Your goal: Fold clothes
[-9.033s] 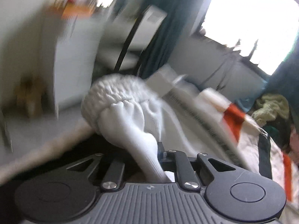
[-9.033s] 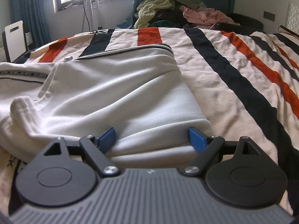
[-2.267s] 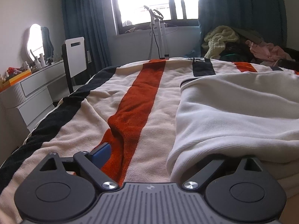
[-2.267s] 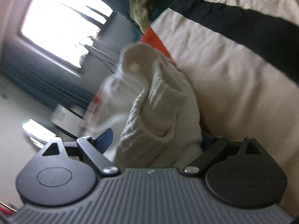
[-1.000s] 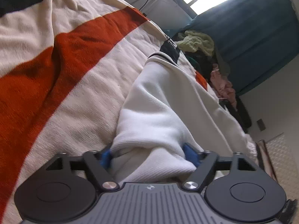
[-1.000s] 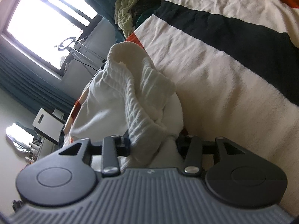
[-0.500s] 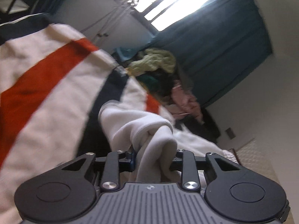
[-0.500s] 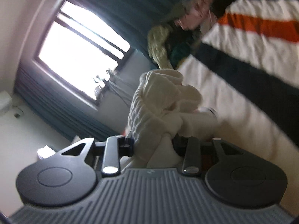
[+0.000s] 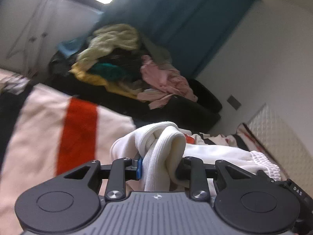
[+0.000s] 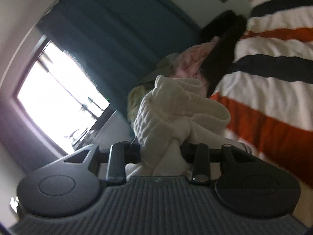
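A white knit sweater (image 9: 164, 143) is bunched between the fingers of my left gripper (image 9: 159, 166), which is shut on it and holds it above the striped bedspread (image 9: 49, 129). More of the sweater trails to the right with its ribbed hem (image 9: 262, 164). My right gripper (image 10: 160, 152) is shut on another bunch of the same sweater (image 10: 176, 107), its ribbed edge folded over, lifted off the striped bedspread (image 10: 273, 98). Both views are tilted and blurred.
A pile of mixed clothes, yellow, green and pink (image 9: 121, 62), lies on a dark seat beyond the bed; it also shows in the right wrist view (image 10: 191, 58). Teal curtains (image 9: 176, 19) and a bright window (image 10: 54, 98) stand behind. A quilted headboard (image 9: 279, 137) is at right.
Both grippers have lifted the sweater higher off the bed and swung; the views now tilt toward the curtains and the clothes pile. Both stay shut on the sweater.
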Tool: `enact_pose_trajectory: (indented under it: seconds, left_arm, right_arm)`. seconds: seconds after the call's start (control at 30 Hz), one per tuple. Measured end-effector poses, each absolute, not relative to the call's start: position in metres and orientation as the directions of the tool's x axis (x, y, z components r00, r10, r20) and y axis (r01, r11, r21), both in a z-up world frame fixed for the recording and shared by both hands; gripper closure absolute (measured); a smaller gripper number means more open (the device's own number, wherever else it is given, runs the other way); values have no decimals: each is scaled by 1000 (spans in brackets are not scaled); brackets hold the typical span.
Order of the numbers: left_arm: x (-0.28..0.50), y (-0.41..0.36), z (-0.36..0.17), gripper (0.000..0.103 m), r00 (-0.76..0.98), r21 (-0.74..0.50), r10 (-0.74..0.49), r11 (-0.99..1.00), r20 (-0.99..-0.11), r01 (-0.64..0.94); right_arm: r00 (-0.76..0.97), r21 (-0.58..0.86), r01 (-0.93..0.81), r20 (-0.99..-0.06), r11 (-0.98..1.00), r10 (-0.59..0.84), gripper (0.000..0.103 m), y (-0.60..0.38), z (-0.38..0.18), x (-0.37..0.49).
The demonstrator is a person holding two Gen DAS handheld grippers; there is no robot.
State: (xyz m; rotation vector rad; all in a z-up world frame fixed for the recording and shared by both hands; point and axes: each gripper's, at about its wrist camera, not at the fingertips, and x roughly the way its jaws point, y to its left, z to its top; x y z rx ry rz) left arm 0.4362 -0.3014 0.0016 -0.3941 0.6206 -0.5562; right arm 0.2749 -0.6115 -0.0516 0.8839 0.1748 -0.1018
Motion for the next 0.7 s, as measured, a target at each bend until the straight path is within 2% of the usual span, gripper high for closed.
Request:
enact_pose_trajectory:
  seconds: [0.17, 0.3, 0.4, 0.5, 0.6, 0.7]
  left_arm:
    - [451, -329, -43, 71, 653, -497, -663, 733, -367, 464]
    - [432, -318, -77, 70, 618, -481, -688, 717, -380, 504]
    - [411, -314, -96, 68, 607, -439, -668, 743, -430, 506]
    - [388, -318, -106, 62, 621, -315, -594, 802, -512, 507]
    - [374, -314, -103, 56, 614, -255, -542, 830, -573, 495]
    - [355, -302, -85, 53, 636, -205, -489, 859, -597, 469]
  right_arm:
    - [977, 757, 201, -199, 622, -74, 62, -640, -99, 283]
    - [946, 768, 299, -317, 566, -70, 60, -626, -137, 259]
    - [909, 766, 381, -413, 517, -57, 58, -614, -166, 240]
    - [878, 770, 433, -479, 469, -24, 57, -609, -188, 224]
    - [864, 776, 456, -504, 435, -7, 56, -607, -182, 210]
    - [832, 745, 507, -555, 434, -20, 55, -598, -152, 194]
